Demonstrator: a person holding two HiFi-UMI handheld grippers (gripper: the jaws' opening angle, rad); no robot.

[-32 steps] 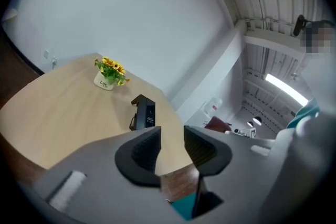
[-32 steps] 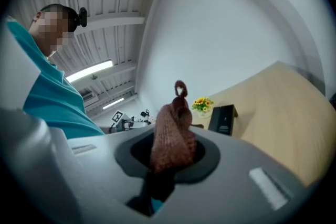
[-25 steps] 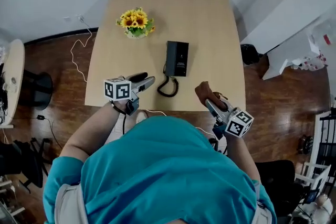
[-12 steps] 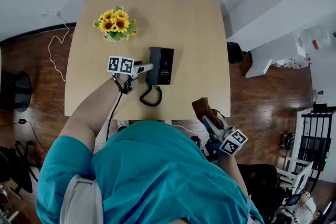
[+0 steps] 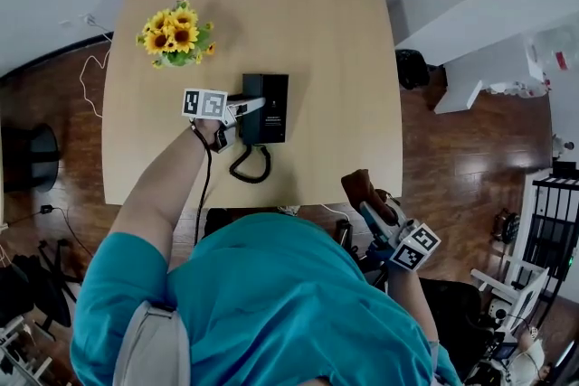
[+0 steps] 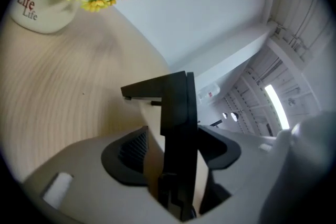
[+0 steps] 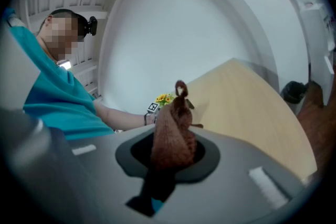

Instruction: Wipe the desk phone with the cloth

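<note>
The black desk phone (image 5: 268,107) lies mid-table with its coiled cord (image 5: 249,168) trailing toward me. My left gripper (image 5: 246,109) reaches it from the left. In the left gripper view the phone's thin black body (image 6: 177,105) stands between the jaws, which have just been closing. Slivers of table still show on both sides of it, so the pads are not pressing. My right gripper (image 5: 368,200) hovers off the table's near right edge, shut on a bunched brown cloth (image 5: 362,186). That cloth (image 7: 174,131) sticks up from its jaws in the right gripper view.
A white mug of yellow sunflowers (image 5: 175,35) stands on the wooden table (image 5: 335,32) at the back left, close to the left gripper's path. A cable hangs off the table's near edge. Wooden floor surrounds the table.
My left gripper has moved forward from the near table edge to the phone's left side and now straddles it. The right gripper drifted back past the table edge with the cloth.
</note>
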